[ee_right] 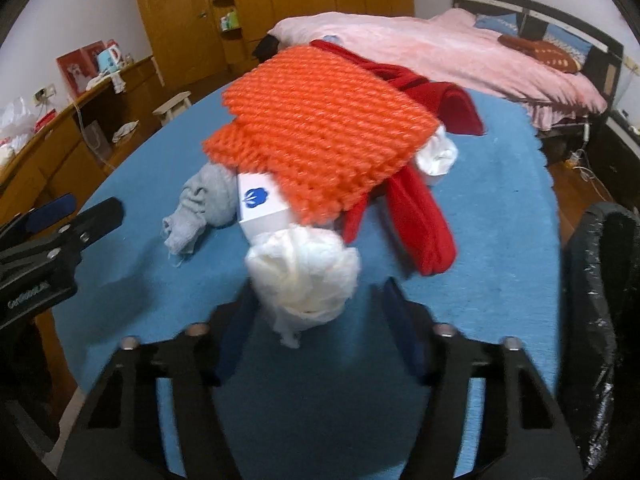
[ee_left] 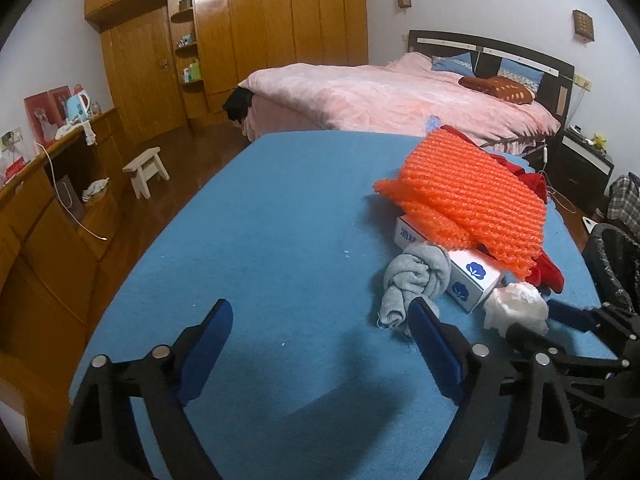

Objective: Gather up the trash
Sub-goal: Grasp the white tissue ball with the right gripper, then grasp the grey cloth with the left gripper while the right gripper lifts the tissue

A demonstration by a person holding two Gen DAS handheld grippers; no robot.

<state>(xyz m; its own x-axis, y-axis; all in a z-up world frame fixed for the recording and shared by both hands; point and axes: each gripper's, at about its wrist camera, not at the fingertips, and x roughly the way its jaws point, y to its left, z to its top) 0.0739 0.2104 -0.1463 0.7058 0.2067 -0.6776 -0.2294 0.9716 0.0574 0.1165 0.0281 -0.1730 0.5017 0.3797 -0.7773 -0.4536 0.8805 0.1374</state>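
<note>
A crumpled white tissue wad [ee_right: 304,268] lies on the blue table [ee_right: 500,200], between the fingers of my right gripper [ee_right: 316,304], which is open around it; the view is blurred. The wad also shows in the left wrist view [ee_left: 516,306] with the right gripper [ee_left: 532,320] around it. My left gripper [ee_left: 320,320] is open and empty over bare blue cloth, left of the pile. A black-lined trash bin [ee_right: 600,300] stands at the table's right edge.
The pile holds an orange foam net [ee_right: 320,132], a white box with a blue logo [ee_right: 262,204], a grey sock [ee_right: 200,208] and red cloth [ee_right: 420,224]. A pink bed [ee_left: 400,96], a wooden cabinet [ee_left: 60,208] and a small stool [ee_left: 146,170] stand beyond.
</note>
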